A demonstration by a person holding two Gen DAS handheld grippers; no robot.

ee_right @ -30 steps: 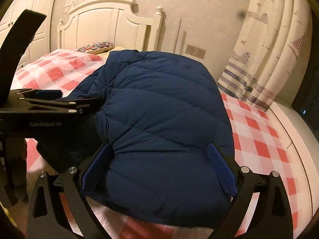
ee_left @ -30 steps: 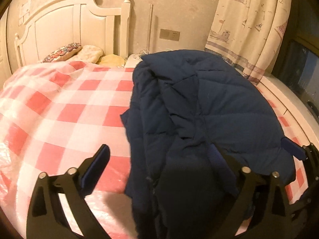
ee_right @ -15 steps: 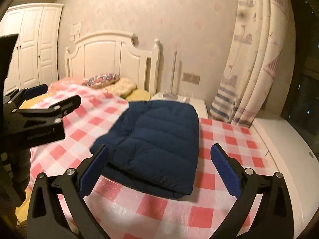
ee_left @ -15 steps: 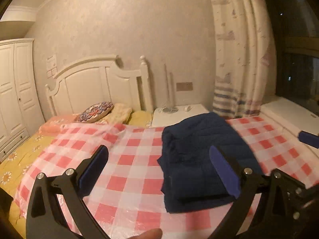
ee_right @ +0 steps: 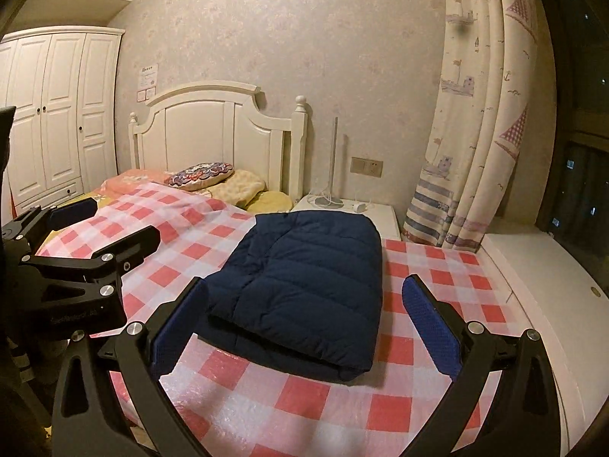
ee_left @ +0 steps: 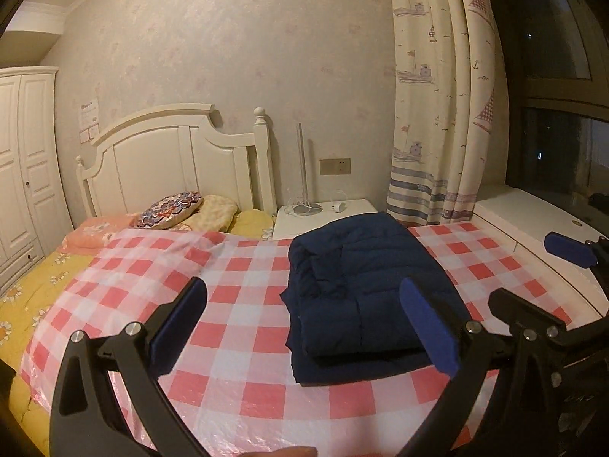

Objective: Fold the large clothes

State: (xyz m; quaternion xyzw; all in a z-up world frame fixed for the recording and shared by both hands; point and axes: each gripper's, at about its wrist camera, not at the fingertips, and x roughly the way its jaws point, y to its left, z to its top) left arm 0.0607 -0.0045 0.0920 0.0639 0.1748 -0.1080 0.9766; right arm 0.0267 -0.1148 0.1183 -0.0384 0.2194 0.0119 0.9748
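A dark blue quilted jacket (ee_left: 357, 289) lies folded into a neat rectangle on the red-and-white checked sheet (ee_left: 236, 304) over the bed; it also shows in the right wrist view (ee_right: 304, 278). My left gripper (ee_left: 304, 327) is open and empty, held back above the near edge of the bed. My right gripper (ee_right: 304, 327) is open and empty too, well short of the jacket. The left gripper also shows at the left of the right wrist view (ee_right: 83, 243).
A white headboard (ee_left: 171, 163) and pillows (ee_left: 171, 209) are at the far end. A white bedside table (ee_left: 323, 217) with a lamp base stands beside the bed. Curtains (ee_left: 437, 114) and a white window ledge (ee_left: 533, 228) are on the right. A wardrobe (ee_right: 49, 114) stands at left.
Both grippers have pulled up and back from the jacket, which was close under them a second ago. The jacket now lies folded and untouched on the sheet.
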